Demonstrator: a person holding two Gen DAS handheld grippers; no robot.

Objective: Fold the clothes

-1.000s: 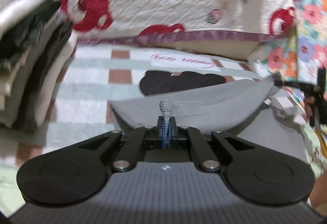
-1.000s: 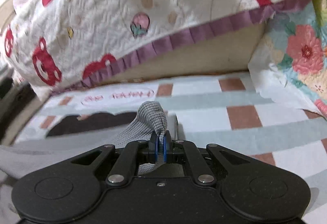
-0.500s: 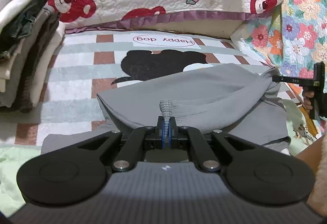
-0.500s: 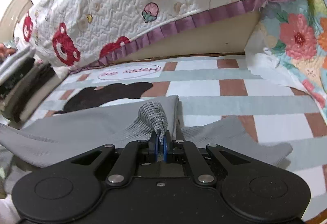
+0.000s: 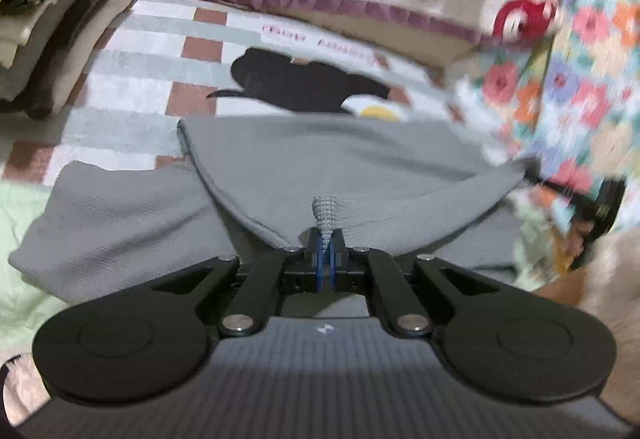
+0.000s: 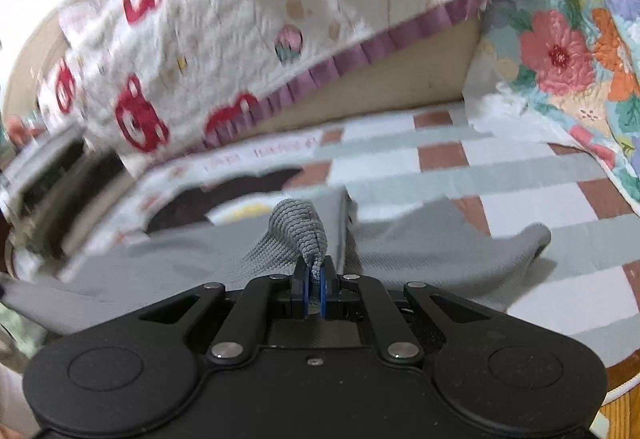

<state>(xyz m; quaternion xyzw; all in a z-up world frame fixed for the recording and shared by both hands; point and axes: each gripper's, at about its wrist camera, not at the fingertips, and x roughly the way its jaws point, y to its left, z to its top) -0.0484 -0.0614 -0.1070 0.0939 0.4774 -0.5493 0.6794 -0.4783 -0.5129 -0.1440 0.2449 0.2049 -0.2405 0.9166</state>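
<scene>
Grey knit garment (image 5: pixel 320 163) pinched in left claw (image 5: pixel 326 259), right claw (image 6: pixel 314 289) likewise clamped

Left gripper (image 5: pixel 326 253) – jaws pinched together, a small bunch of grey knit cloth (image 5: pixel 325 213) poking up between the blue pads. Right gripper (image 6: pixel 315 285) same state – jaws closed tight on a thicker fold of the same cloth (image 6: pixel 298 229). In the left wrist view the right gripper (image 5: pixel 600 207) shows at far right, blurred, fabric stretched toward it.
</scene>
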